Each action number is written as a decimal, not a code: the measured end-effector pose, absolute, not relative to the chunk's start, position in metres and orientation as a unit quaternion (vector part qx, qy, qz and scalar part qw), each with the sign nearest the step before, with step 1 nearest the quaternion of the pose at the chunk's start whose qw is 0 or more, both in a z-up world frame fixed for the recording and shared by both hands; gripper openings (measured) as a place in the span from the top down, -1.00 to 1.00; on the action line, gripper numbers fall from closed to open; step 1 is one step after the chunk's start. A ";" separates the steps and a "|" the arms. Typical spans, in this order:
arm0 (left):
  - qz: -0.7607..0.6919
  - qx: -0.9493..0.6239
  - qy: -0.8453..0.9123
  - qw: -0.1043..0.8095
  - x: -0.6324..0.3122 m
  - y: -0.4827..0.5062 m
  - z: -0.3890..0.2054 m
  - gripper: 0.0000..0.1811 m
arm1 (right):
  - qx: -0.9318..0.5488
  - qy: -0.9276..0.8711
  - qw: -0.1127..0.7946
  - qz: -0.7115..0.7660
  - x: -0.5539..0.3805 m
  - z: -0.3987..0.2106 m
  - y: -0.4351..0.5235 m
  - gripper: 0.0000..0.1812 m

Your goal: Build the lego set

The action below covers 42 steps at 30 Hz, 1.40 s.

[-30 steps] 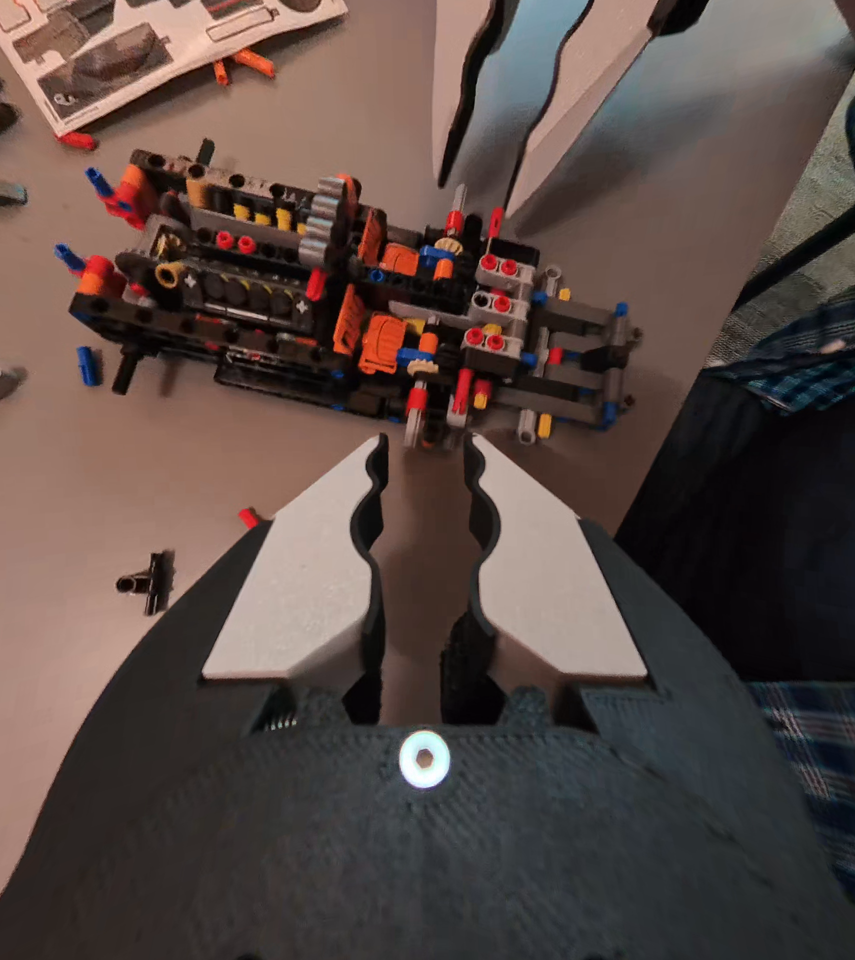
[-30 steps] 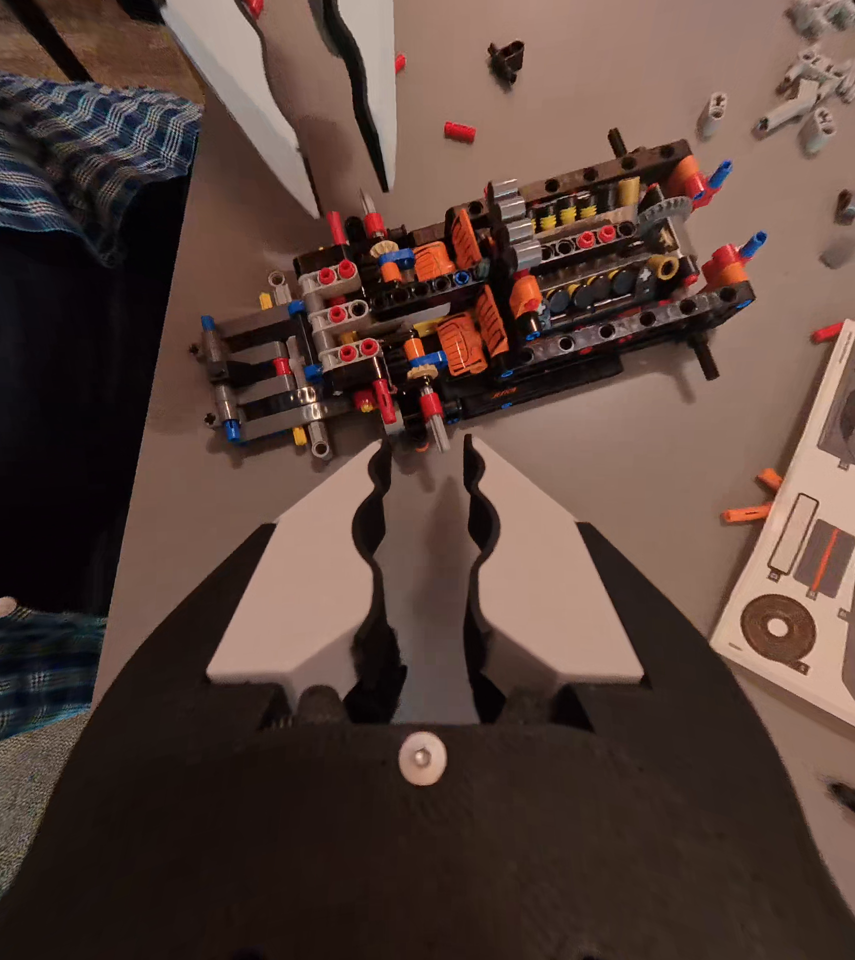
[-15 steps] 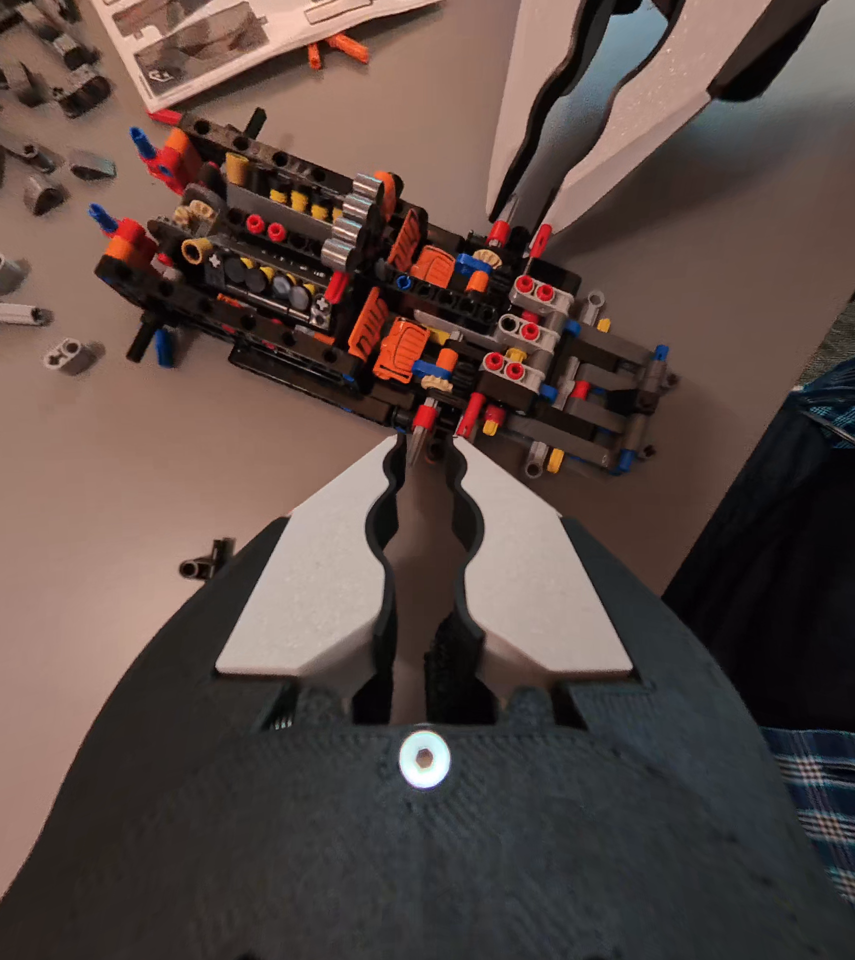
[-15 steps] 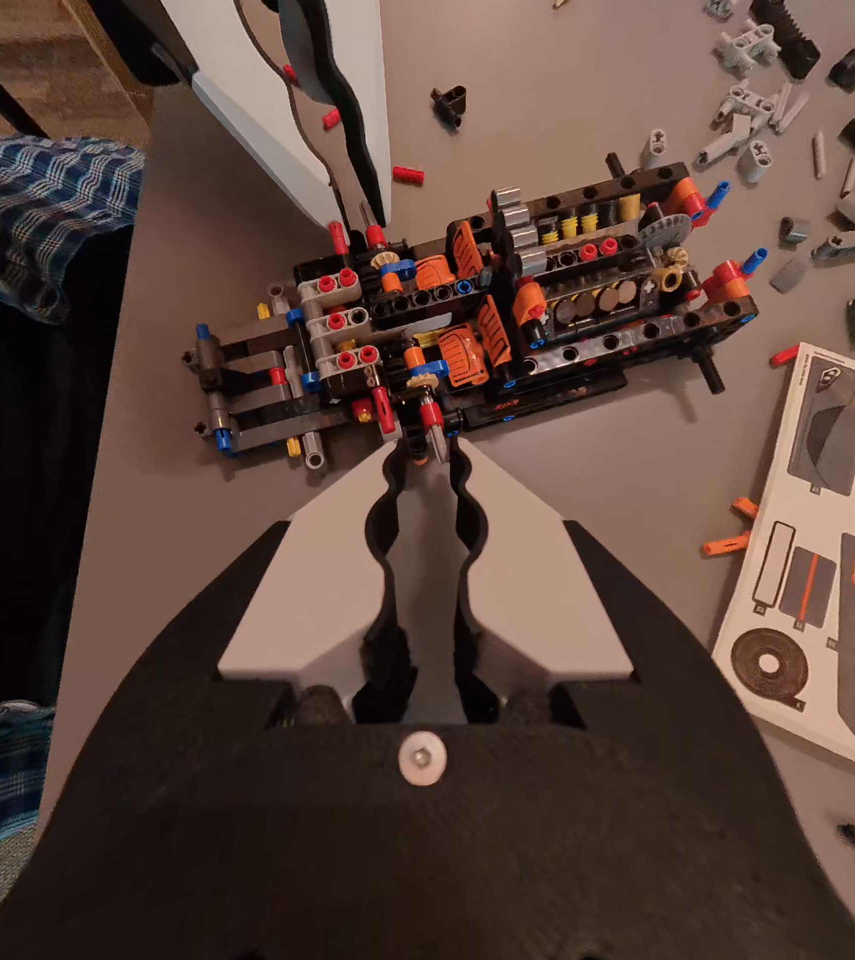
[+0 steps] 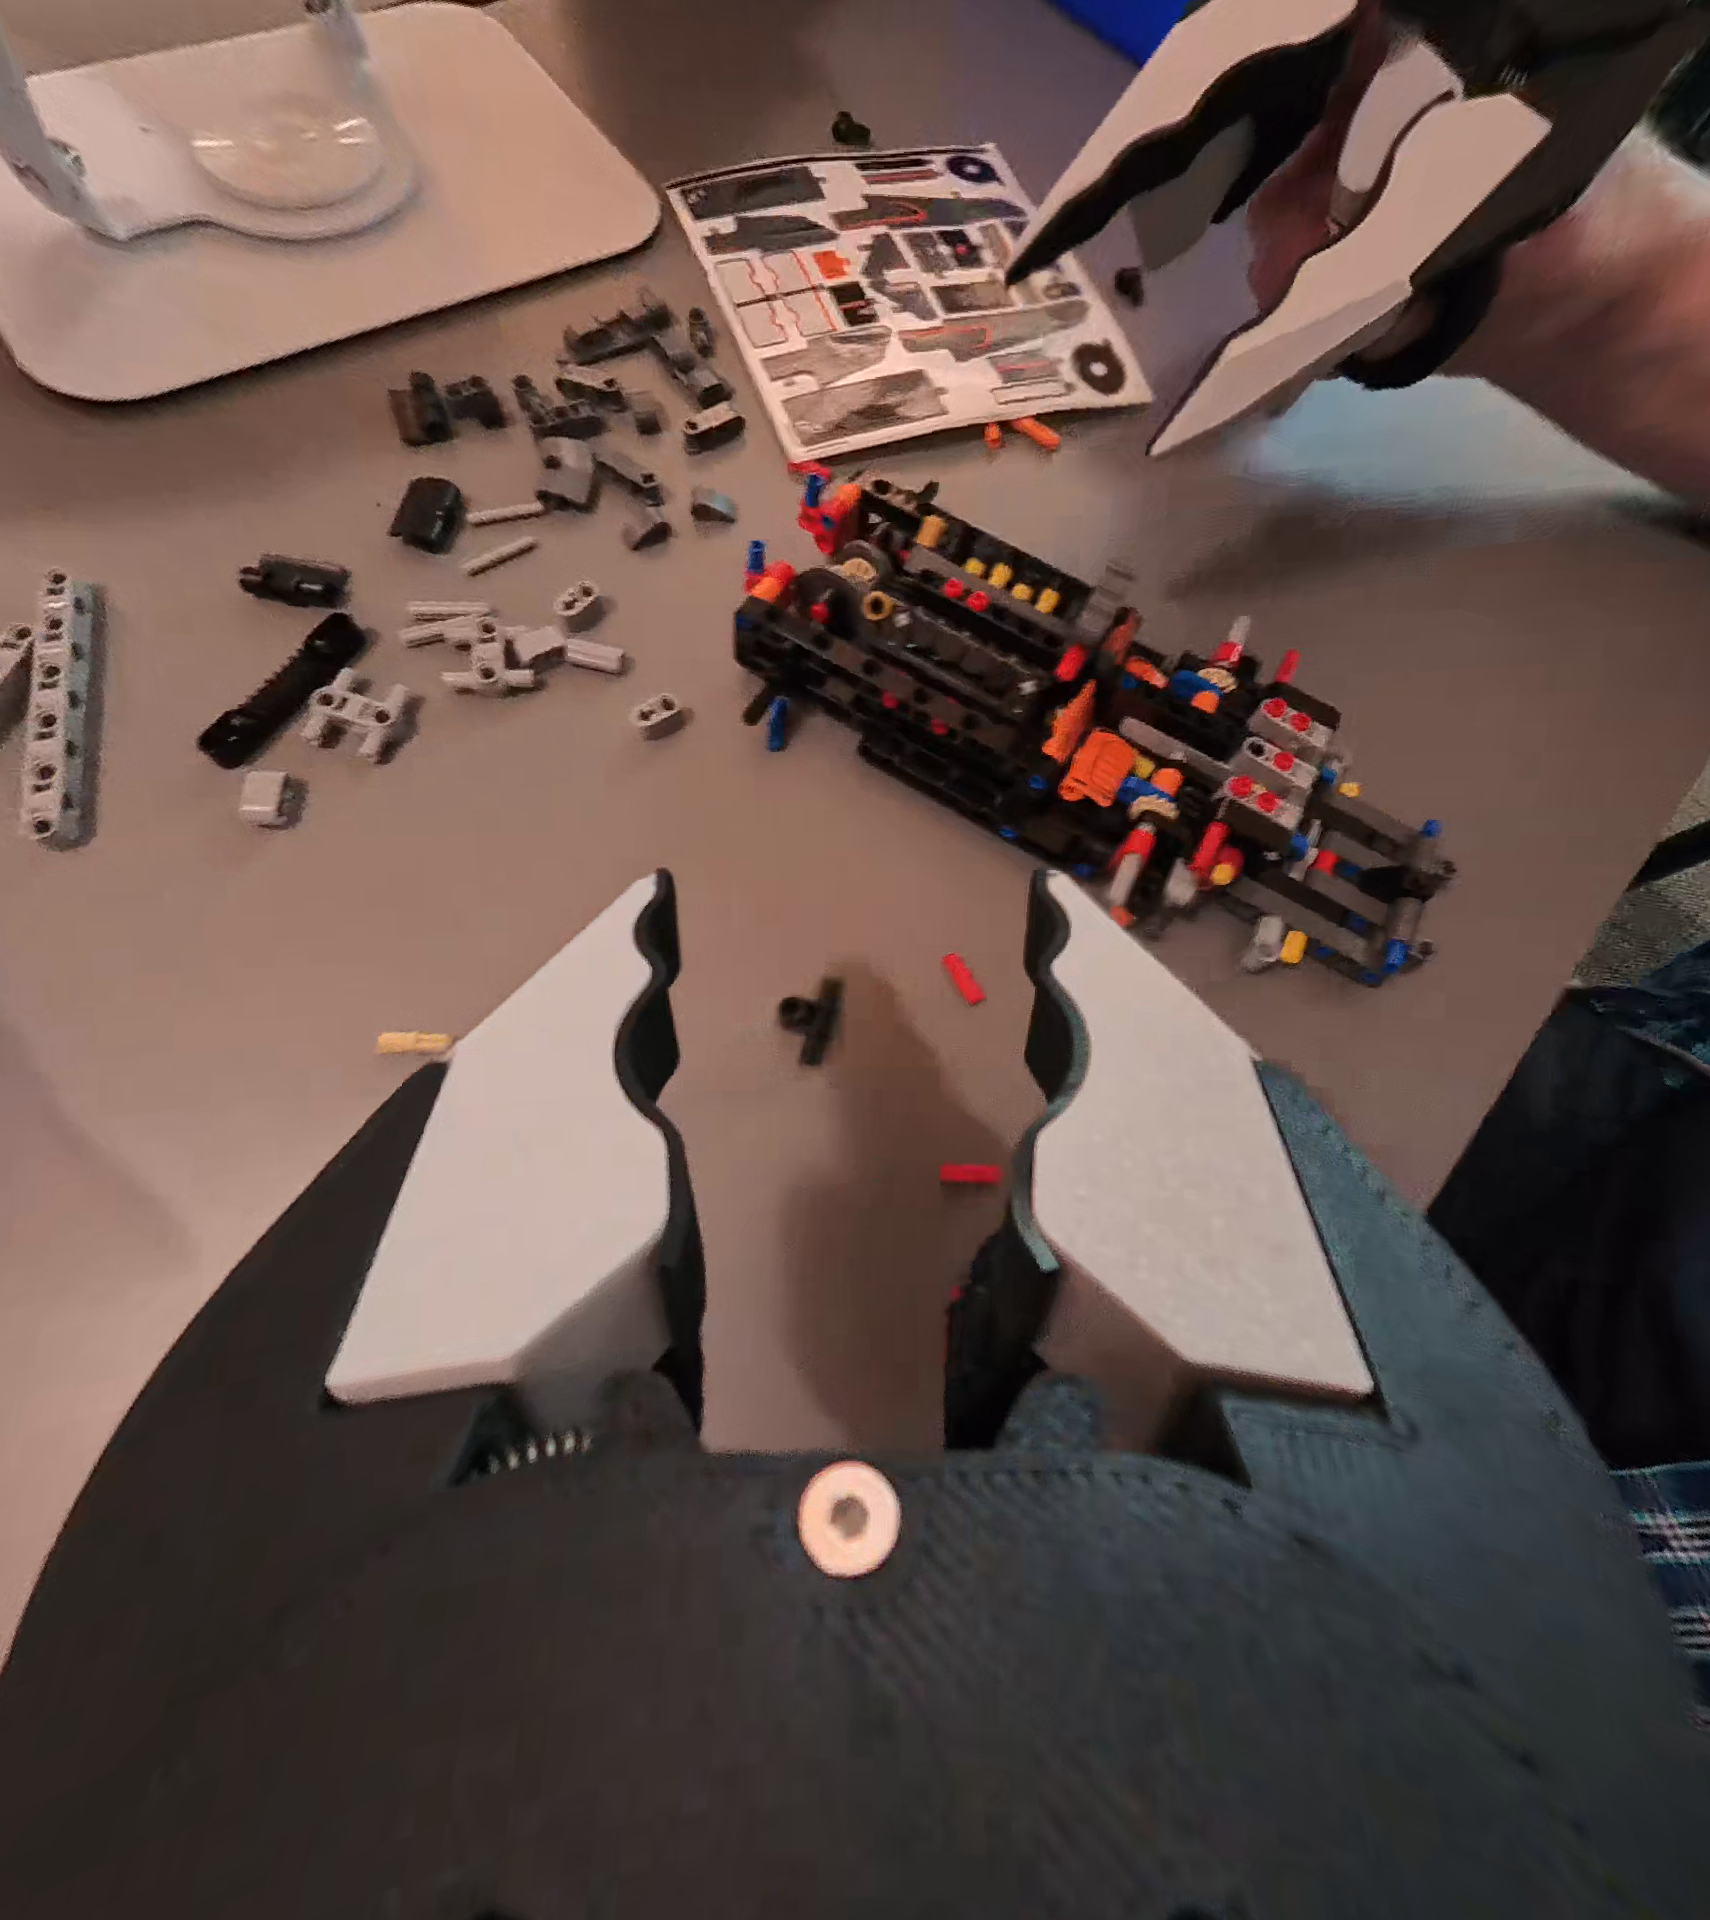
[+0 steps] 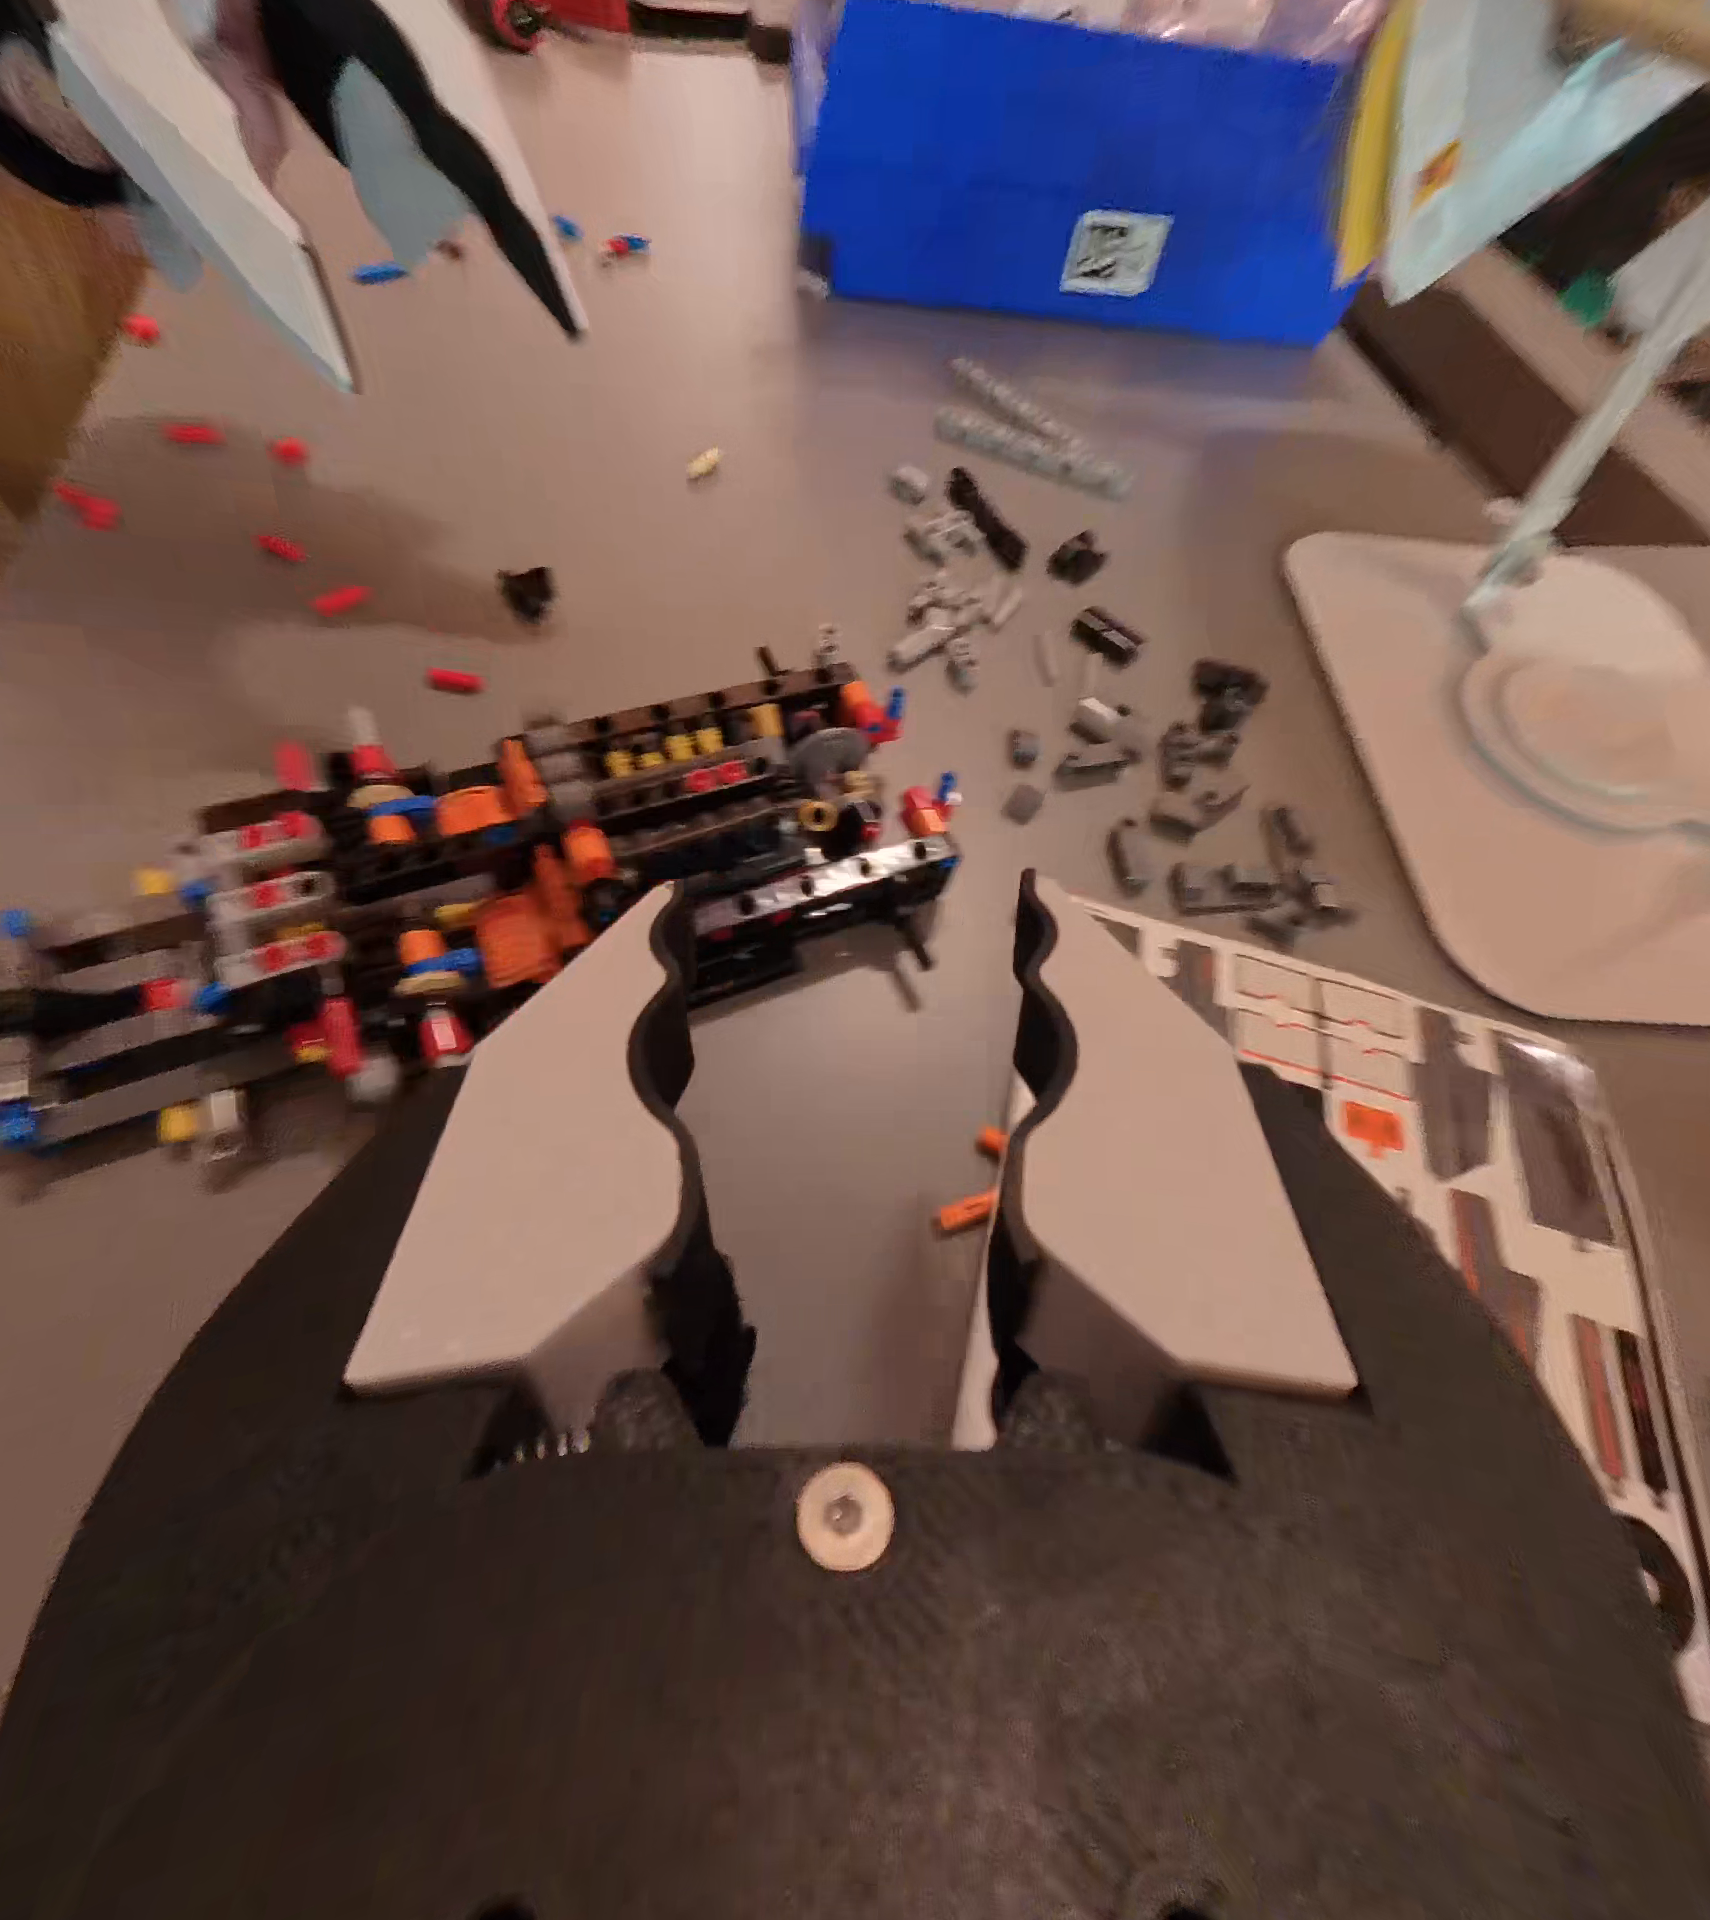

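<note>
Blue plastic bin [image 6: 1069, 177] at the far edge of the grey worktop [image 5: 518, 894]; contents mostly out of view, pale bags show above its rim. A label sits on its front, too blurred to read.

Partly built black, grey and orange lego chassis [image 5: 1069, 717] lies flat on the worktop near the edge by the person's plaid-sleeved lap, untouched by either tool.

Left gripper [image 5: 846, 894]: fingers released, spread wide, holding nothing, raised above the worktop. Between them on the surface: a small black connector piece [image 5: 815, 1018] and two red pins [image 5: 963, 977]. A tan pin [image 5: 411, 1041] lies just beside the left finger.

Right gripper [image 6: 846, 894]: fingers released, wide apart, empty, raised above the worktop beside the chassis. Orange pins [image 6: 965, 1210] lie on the worktop between its fingers.

Printed sticker sheet [image 5: 892, 301] lies flat beyond the chassis; print too small to read. Scatter of loose grey and black pieces [image 5: 560, 457] between sheet and white lamp base [image 5: 238, 187] at the far corner. Two long grey beams [image 5: 51, 707] lie side by side near the left edge. More red pins [image 6: 279, 545] are strewn beyond the chassis in the right wrist view, which is motion-blurred.
</note>
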State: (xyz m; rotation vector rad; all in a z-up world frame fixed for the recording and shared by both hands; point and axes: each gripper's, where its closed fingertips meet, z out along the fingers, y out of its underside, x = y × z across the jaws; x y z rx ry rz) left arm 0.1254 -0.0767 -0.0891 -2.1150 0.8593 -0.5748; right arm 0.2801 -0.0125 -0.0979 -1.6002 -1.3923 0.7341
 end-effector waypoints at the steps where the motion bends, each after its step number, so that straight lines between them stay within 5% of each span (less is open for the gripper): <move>1: -0.221 -0.831 0.336 0.385 0.119 -0.073 -0.091 0.26 | -0.639 -0.547 0.456 0.291 0.282 -0.099 -0.006 0.34; 5: -0.229 -0.829 0.321 0.395 0.104 -0.066 -0.092 0.33 | -0.629 -0.510 0.506 0.299 0.300 -0.093 -0.008 0.30; 8: -0.229 -0.816 0.320 0.423 0.098 -0.060 -0.080 0.72 | -0.633 -0.465 0.517 0.341 0.310 -0.080 -0.001 0.27; 11: -0.235 -0.815 0.301 0.436 0.091 -0.052 -0.069 0.73 | -0.639 -0.449 0.511 0.358 0.313 -0.081 0.002 0.22; 15: -0.244 -0.816 0.298 0.430 0.086 -0.052 -0.064 0.58 | -0.640 -0.448 0.525 0.338 0.316 -0.079 0.005 0.21; 20: -0.262 -0.825 0.288 0.410 0.081 -0.057 -0.067 0.05 | -0.656 -0.429 0.528 0.327 0.323 -0.081 0.013 0.16; 23: -0.281 -0.815 0.279 0.422 0.076 -0.065 -0.065 -0.07 | -0.665 -0.426 0.528 0.312 0.326 -0.085 0.018 0.15; 34: -0.237 -0.795 0.317 0.460 0.067 -0.066 -0.034 0.07 | -0.649 -0.435 0.583 0.223 0.333 -0.044 0.034 0.11; 39: -0.184 -0.774 0.352 0.493 0.074 -0.019 0.005 0.11 | -0.624 -0.462 0.600 0.194 0.328 0.007 0.062 0.16; 42: -0.148 -0.752 0.377 0.520 0.086 0.020 0.033 0.13 | -0.603 -0.472 0.619 0.177 0.322 0.051 0.100 0.03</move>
